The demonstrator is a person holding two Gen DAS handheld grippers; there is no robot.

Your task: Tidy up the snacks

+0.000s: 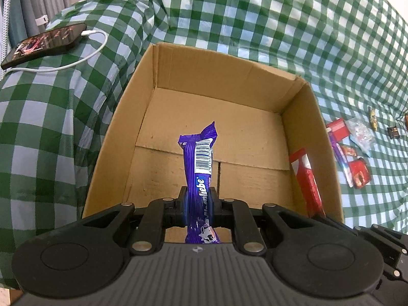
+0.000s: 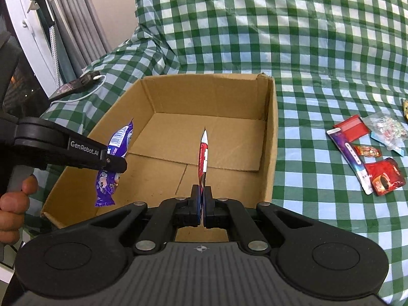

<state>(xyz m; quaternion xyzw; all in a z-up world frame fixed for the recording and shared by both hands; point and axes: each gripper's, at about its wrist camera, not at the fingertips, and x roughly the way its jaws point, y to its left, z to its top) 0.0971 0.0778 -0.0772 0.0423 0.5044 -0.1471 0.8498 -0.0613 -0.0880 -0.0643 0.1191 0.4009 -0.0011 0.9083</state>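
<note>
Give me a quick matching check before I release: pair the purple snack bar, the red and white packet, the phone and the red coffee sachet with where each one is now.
Things:
1. purple snack bar
2. red and white packet
3. phone
4. red coffee sachet

Places:
A. lying on the checkered cloth right of the cardboard box
B. held in the right gripper over the box
C. on the cloth left of the box, with a white cable plugged in
D. held in the left gripper over the box

Pairs: 1-D, 2-B, 3-C, 4-A
</note>
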